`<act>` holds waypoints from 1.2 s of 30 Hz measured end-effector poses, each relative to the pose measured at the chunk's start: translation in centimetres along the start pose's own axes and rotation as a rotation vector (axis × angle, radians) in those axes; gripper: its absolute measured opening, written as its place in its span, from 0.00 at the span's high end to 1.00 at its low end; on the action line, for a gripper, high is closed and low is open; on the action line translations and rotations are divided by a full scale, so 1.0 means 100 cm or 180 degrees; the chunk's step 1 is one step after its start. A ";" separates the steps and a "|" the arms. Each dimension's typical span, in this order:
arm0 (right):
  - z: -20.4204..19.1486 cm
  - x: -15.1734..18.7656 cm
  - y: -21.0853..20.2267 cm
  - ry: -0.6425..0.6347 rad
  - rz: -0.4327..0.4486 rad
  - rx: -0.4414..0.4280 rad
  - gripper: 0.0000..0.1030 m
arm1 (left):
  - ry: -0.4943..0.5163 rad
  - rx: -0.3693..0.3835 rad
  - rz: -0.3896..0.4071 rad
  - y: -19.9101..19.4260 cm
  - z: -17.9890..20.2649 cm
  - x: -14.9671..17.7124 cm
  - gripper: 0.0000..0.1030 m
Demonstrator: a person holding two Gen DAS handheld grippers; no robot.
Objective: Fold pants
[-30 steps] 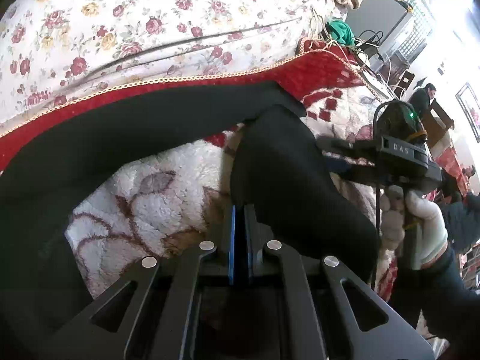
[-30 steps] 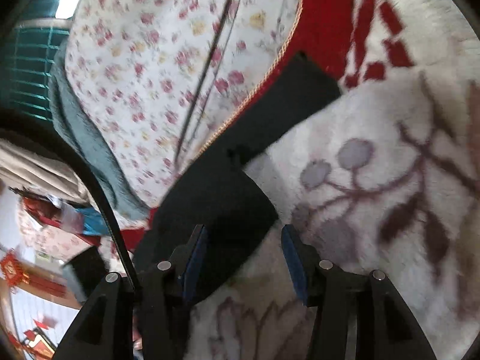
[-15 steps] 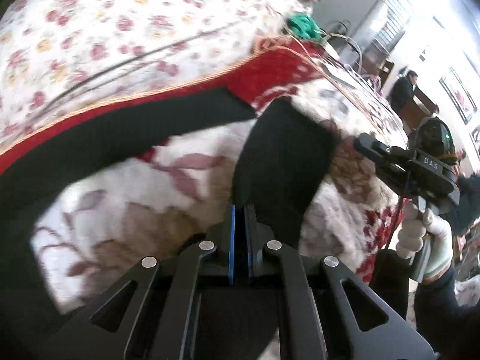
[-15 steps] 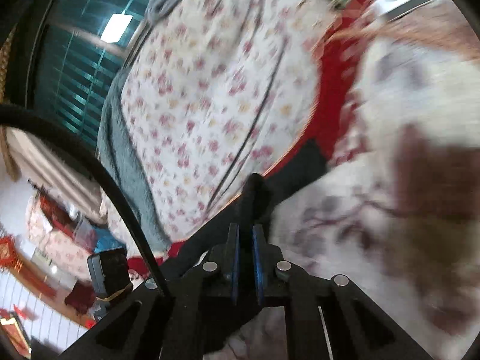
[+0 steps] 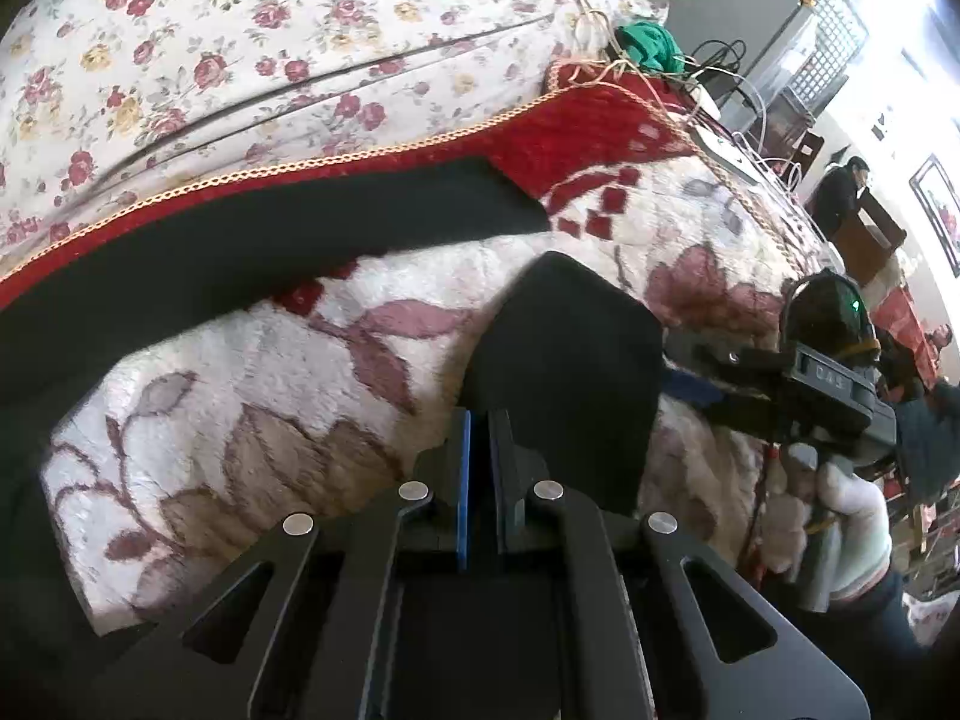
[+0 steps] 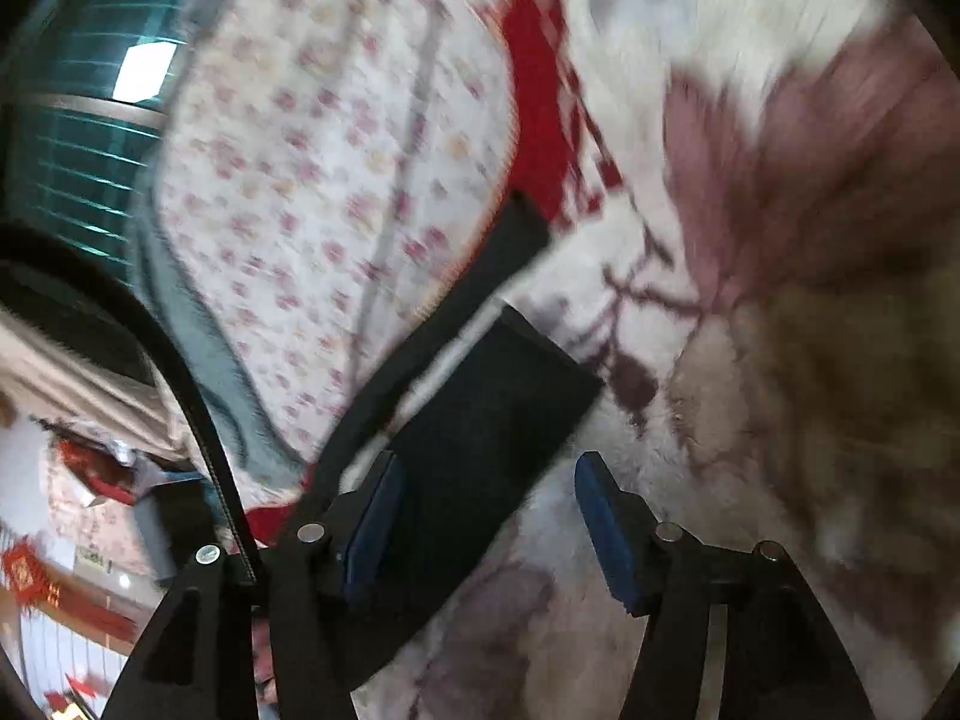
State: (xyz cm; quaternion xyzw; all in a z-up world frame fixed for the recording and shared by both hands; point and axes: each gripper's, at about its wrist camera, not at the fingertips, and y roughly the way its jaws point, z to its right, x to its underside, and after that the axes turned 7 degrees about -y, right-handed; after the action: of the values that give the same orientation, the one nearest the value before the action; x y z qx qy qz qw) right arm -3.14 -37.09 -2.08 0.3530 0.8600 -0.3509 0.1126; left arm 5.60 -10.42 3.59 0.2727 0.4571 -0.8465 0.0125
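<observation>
Black pants (image 5: 252, 252) lie spread on a fleece blanket (image 5: 252, 396) w/ floral pattern and red border, which sits over a rose-print quilt (image 5: 252, 42). One leg runs as a long dark band along the red border, from the left edge toward the centre of the left wrist view; its hem ends near the red checks. The other leg end is lifted off the blanket as a short dark flap just ahead of the L gripper.

L gripper (image 5: 478, 462): jaws clenched, blue pads nearly touching, pinching the edge of that flap; fabric rises straight out from between the fingers.

R gripper (image 6: 489, 516): released, jaws spread wide apart. The same leg end lies between them, closer to the left finger (image 6: 369, 516); right finger (image 6: 606, 534) is over bare blanket, apart from the cloth. No contact can be confirmed; right wrist view is motion-blurred. In the left wrist view the R gripper (image 5: 684, 372) sits right of the flap, tips at its edge, held by a white-gloved hand (image 5: 834, 516).

Background: green cloth (image 5: 648, 45) and cables (image 5: 714, 60) at the blanket's far corner, a person (image 5: 840, 195) standing far right.
</observation>
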 end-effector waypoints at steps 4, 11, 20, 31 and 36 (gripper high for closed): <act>0.002 -0.007 0.010 -0.0033 0.0067 -0.0201 0.94 | -0.0063 -0.0048 -0.0059 0.009 -0.003 0.000 0.96; -0.020 0.017 -0.060 -0.0284 0.0457 -0.0242 0.96 | 0.0089 0.0097 -0.0050 0.000 0.020 0.003 0.96; 0.010 0.056 -0.082 0.0049 0.0095 0.0571 0.96 | 0.0422 -0.0250 -0.0027 0.034 0.065 0.032 0.95; -0.039 0.041 -0.109 -0.0405 0.0369 0.0859 0.63 | 0.0160 -0.0080 0.0335 -0.039 0.048 0.037 0.62; -0.062 0.034 -0.079 -0.0503 0.0243 0.0184 0.51 | -0.0414 -0.0096 0.0511 -0.080 -0.008 0.039 0.58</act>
State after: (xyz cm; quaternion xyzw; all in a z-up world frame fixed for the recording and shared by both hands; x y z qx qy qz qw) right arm -10.66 -35.04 5.03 0.3598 0.8239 -0.3977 0.1832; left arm 0.48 -4.23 7.53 0.2528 0.4446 -0.8517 0.1141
